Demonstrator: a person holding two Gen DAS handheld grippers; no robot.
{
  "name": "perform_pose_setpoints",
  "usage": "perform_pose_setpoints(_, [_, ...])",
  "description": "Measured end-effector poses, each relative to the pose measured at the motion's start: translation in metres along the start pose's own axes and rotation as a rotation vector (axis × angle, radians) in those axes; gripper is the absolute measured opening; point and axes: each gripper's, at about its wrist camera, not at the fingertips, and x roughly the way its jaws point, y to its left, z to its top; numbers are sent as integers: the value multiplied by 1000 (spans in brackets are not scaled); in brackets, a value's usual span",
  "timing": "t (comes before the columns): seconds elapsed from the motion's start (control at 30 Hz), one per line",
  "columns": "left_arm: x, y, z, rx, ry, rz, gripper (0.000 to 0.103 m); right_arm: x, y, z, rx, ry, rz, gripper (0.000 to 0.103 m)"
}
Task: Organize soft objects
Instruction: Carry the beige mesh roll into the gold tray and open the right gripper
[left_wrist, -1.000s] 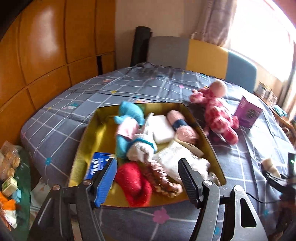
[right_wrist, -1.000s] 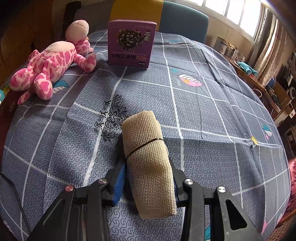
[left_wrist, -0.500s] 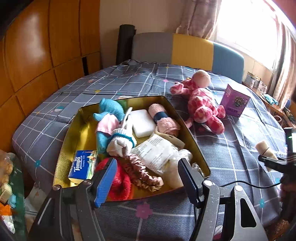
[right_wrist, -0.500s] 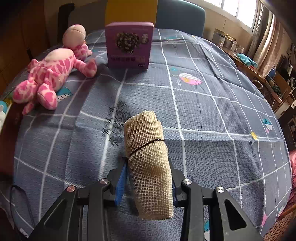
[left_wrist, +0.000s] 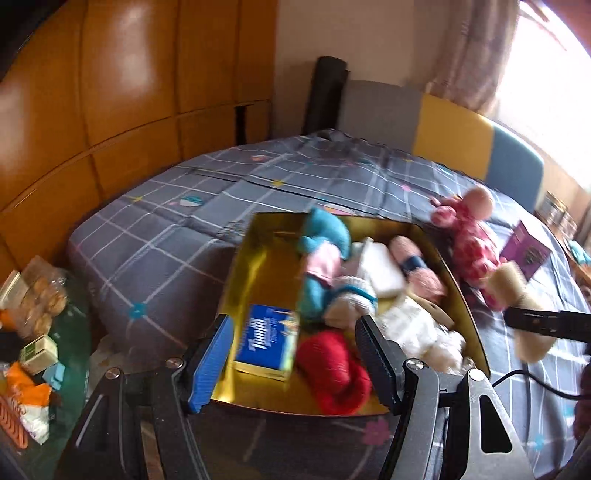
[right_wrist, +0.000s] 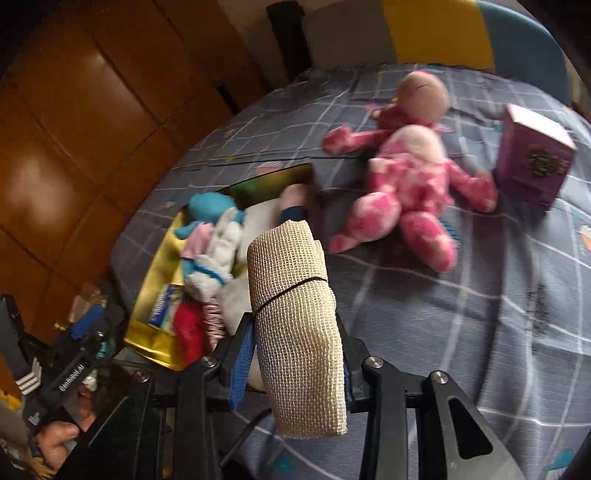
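Left gripper: jaws wide apart, empty, above the near edge of the gold tray. Tray: tissue pack, red knit, teal doll. Pink plush: on the bedspread beside the tray. Right gripper: clamped on a beige mesh roll, held above the bedspread at the tray's right edge.

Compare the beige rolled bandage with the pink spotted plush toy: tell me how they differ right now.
The beige rolled bandage is clamped in the right gripper, off the bed; the pink spotted plush toy lies sprawled on the grey checked bedspread. The bandage is a plain mesh roll tied with a dark band; the toy has a head and limbs. Both are outside the gold box.
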Motion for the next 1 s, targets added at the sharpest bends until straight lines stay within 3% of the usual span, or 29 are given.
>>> perform_pose_setpoints(0.13, [-3, 15, 5, -32, -18, 20, 69, 50, 41, 18, 74, 103, 149, 38])
perform_pose_setpoints(0.3, [0, 21, 2, -48, -9, 24, 69, 111, 74, 35, 61, 144, 77, 43])
perform_pose_setpoints(0.43, [6, 19, -3, -44, 3, 23, 73, 139, 77, 38, 44, 149, -6, 47])
perform_pose_setpoints(0.67, [9, 17, -6, -53, 13, 35, 78, 134, 80, 38, -34, 115, -53, 69])
perform_pose_setpoints(1.0, [5, 9, -7, -35, 3, 29, 82, 113, 90, 28, -117, 21, -98, 71])
